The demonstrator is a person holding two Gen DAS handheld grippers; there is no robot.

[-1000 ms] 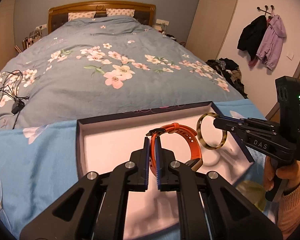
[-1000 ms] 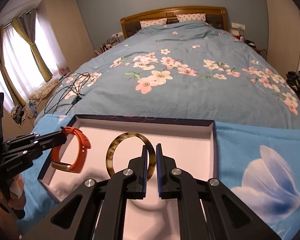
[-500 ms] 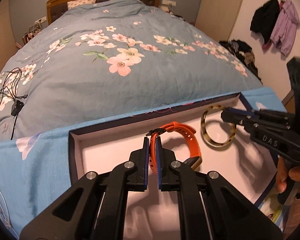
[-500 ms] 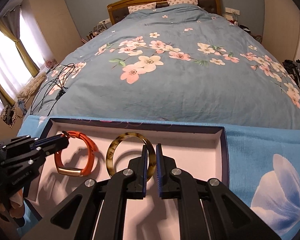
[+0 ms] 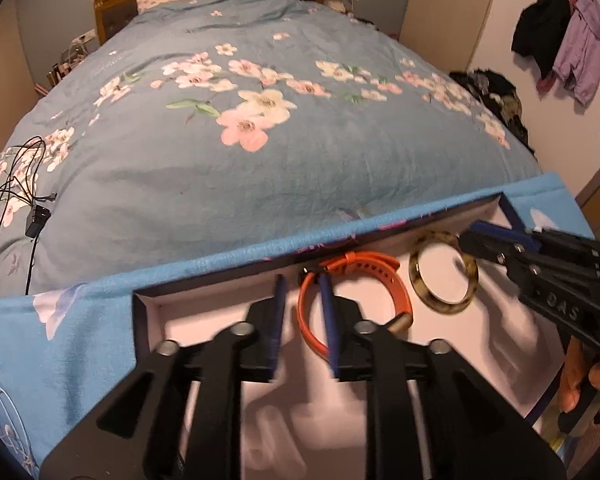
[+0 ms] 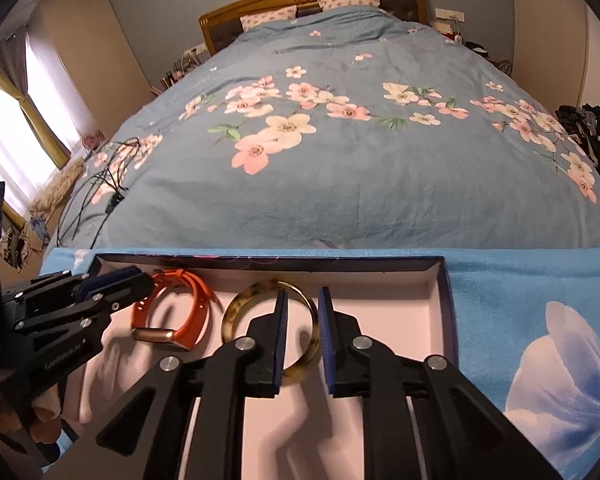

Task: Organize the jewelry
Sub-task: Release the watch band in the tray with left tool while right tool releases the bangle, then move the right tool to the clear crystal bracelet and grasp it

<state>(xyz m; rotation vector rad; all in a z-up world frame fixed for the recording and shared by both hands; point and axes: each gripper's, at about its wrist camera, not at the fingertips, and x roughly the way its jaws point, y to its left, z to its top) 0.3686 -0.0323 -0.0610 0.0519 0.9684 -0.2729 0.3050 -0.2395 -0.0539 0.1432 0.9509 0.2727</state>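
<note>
An orange watch-style band [image 5: 380,269] with a gold clasp lies in the pale-lined tray [image 5: 148,298]. My left gripper [image 5: 301,280] has its jaws opening, and the band's left arc stands between them with the pads off it. To its right a tortoiseshell bangle [image 5: 444,311] rests on the lining. In the right wrist view my right gripper [image 6: 303,294] is opening too. The right rim of the bangle [image 6: 230,316] sits between its blue pads, untouched. The band [image 6: 200,300] and the left gripper [image 6: 140,280] show at the left of the tray [image 6: 446,292].
The tray sits on a light blue cloth [image 6: 520,300] with a white flower print at the bed's foot. Beyond it spreads the floral quilt [image 5: 260,128]. Black cables [image 5: 16,184] lie on the quilt's left. Clothes hang on wall hooks [image 5: 560,40] to the right.
Both grippers sank toward the tray lining, then their jaws parted. The left let go of the orange band and the right let go of the bangle.
</note>
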